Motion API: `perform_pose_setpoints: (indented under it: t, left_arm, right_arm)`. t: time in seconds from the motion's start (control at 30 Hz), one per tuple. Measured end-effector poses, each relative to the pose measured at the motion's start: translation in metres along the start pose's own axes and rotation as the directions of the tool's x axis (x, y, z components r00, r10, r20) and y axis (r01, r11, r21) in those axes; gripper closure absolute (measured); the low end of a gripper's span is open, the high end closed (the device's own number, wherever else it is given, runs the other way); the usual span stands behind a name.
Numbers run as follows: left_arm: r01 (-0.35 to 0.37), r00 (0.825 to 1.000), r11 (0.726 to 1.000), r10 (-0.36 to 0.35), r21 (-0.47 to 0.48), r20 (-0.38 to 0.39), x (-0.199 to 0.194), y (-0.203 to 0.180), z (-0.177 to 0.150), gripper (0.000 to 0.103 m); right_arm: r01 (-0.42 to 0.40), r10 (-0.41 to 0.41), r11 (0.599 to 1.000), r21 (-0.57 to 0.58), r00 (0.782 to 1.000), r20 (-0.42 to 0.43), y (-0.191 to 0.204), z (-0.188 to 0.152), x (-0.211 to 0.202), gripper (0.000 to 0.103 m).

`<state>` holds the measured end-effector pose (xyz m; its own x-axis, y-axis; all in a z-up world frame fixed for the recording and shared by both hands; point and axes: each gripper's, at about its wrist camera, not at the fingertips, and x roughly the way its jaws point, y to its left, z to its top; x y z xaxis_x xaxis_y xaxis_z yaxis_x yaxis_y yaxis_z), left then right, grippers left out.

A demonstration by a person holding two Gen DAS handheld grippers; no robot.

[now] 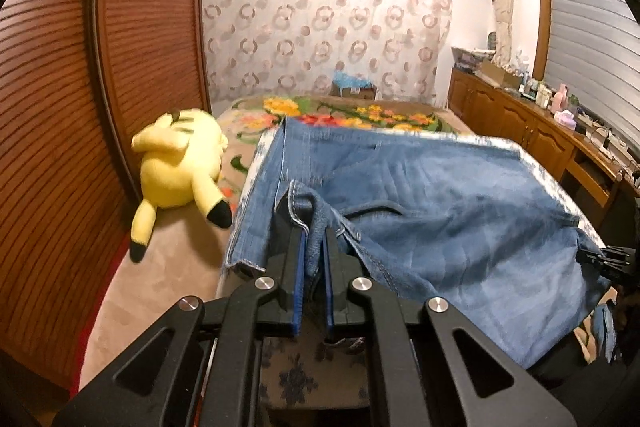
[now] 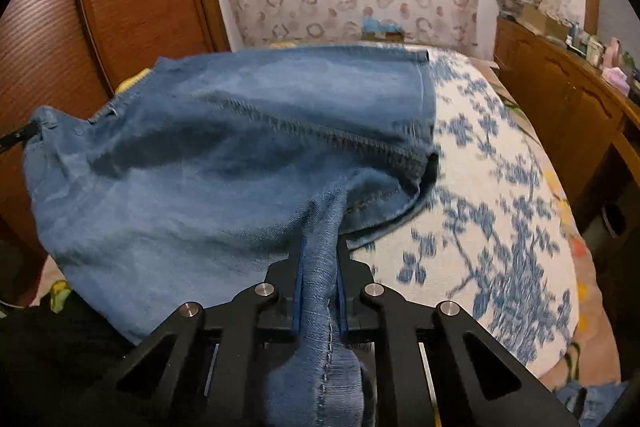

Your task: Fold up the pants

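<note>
Blue denim pants [image 1: 420, 195] lie spread over the bed, lifted at both near corners. My left gripper [image 1: 314, 227] is shut on a bunched hem edge of the pants, the blue pads squeezing the cloth. In the right wrist view the same pants [image 2: 208, 163] rise in a ridge toward my right gripper [image 2: 320, 251], which is shut on a fold of denim that runs back between the fingers. The right gripper's black tip [image 1: 604, 257] shows at the right edge of the left wrist view, holding the far corner. The left gripper's tip [image 2: 20, 137] appears at the left edge.
A yellow plush toy [image 1: 180, 167] lies on the bed, left of the pants. A blue-and-white floral cover [image 2: 492, 211] spreads to the right. A wooden louvred door [image 1: 100, 87] stands on the left. A wooden cabinet [image 1: 532, 131] with clutter lines the right wall.
</note>
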<state>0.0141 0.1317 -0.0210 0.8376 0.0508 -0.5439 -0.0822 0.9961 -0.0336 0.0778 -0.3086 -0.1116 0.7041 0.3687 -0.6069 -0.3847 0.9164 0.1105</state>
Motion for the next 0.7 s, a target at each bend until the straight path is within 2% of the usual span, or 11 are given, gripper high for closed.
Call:
perform_pose_setpoints:
  t: [0.23, 0.33, 0.47, 0.6, 0.63, 0.7]
  left_arm:
    - [-0.002, 0.996, 1.000, 0.002, -0.002, 0.089, 0.002, -0.003, 0.047, 0.094]
    - [-0.013, 0.995, 1.000, 0.014, -0.007, 0.104, 0.009, -0.002, 0.060, 0.094]
    - [-0.021, 0.996, 1.000, 0.021, -0.001, 0.088, 0.025, -0.001, 0.065, 0.094]
    - [-0.016, 0.999, 1.000, 0.015, 0.013, 0.049, 0.038, -0.005, 0.056, 0.094]
    - [-0.011, 0.999, 1.000, 0.011, 0.015, 0.044, 0.038, -0.006, 0.053, 0.094]
    - [-0.006, 0.999, 1.000, 0.005, 0.017, 0.037, 0.038, -0.008, 0.049, 0.094]
  right_arm:
    - [0.029, -0.021, 0.998, -0.051, 0.988, 0.150, -0.011, 0.058, -0.031, 0.093]
    - [0.037, -0.026, 0.998, -0.057, 0.981, 0.194, -0.014, 0.082, -0.027, 0.093]
    - [0.035, -0.024, 0.997, -0.062, 0.987, 0.159, -0.018, 0.096, 0.015, 0.093]
    - [0.028, -0.025, 0.998, -0.057, 0.998, 0.059, -0.016, 0.091, 0.066, 0.091]
    - [0.025, -0.022, 0.998, -0.054, 0.999, 0.046, -0.015, 0.090, 0.072, 0.088]
    - [0.025, -0.024, 0.999, -0.044, 0.999, 0.030, -0.016, 0.084, 0.078, 0.072]
